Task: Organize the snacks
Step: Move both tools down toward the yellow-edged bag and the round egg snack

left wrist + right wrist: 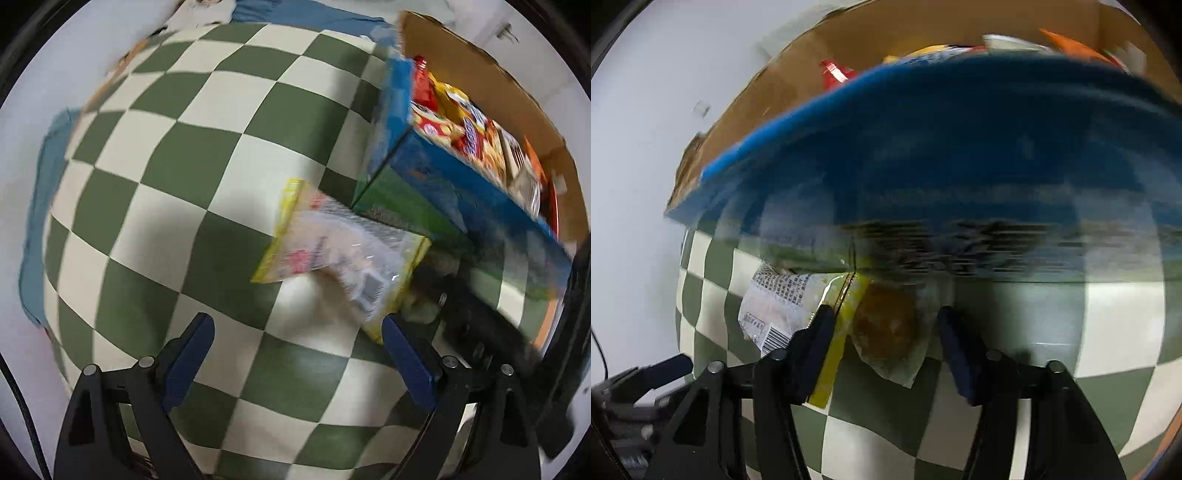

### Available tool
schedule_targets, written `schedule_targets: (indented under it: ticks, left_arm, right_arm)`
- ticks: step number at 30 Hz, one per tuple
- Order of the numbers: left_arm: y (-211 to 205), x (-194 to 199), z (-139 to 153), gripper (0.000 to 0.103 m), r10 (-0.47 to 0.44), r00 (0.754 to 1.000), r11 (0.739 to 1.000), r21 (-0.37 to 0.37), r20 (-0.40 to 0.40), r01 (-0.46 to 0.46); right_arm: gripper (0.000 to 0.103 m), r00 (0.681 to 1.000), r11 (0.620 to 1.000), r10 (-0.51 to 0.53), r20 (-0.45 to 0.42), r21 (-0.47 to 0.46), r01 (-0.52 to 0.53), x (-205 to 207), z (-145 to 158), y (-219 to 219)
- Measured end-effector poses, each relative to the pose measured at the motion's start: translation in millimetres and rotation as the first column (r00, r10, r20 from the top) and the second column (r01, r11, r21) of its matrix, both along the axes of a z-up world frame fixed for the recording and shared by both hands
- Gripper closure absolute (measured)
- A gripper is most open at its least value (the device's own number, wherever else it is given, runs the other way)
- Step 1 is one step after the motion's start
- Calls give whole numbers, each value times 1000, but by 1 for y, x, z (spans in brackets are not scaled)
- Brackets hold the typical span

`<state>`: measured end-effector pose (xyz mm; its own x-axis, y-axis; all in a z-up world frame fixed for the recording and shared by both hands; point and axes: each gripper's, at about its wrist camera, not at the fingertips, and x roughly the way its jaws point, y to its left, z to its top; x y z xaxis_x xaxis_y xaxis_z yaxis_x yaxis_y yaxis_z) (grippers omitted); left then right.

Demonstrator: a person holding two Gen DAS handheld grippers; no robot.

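Left wrist view: the left gripper points down at the checkered cloth, its blue pads spread wide with nothing between them. Just beyond its right finger lies a snack bag, clear with yellow edges, flat on the cloth. One corner of the bag reaches the foot of the box, a blue and green carton with open brown flaps. Inside the box stand several packets, red, yellow and orange, packed upright along its length. The dark frame of the other tool shows blurred beside the box, to the right of the bag.

Right wrist view: the right gripper is part closed around the end of the same bag, where a brown piece shows through the clear film. The left pad touches the bag's yellow edge; whether the right pad presses it cannot be told through the blur. The bag's printed label lies left of the gripper. Behind the bag rises the blue wall of the box, packet tops above its rim.
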<state>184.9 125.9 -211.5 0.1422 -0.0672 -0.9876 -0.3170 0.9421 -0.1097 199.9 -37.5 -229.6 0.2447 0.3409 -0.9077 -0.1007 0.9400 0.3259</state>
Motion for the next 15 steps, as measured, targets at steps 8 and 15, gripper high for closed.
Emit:
schedule_targets:
  ticks: [8, 15]
  left_arm:
    - [19, -2, -5, 12, 99, 995, 993, -59, -19, -100]
    - [0, 35, -32, 12, 94, 994, 994, -58, -51, -97]
  right_arm:
    - [69, 985, 988, 150, -80, 41, -147, -35, -5, 17]
    - [67, 996, 998, 64, -54, 31, -63, -49, 6, -13]
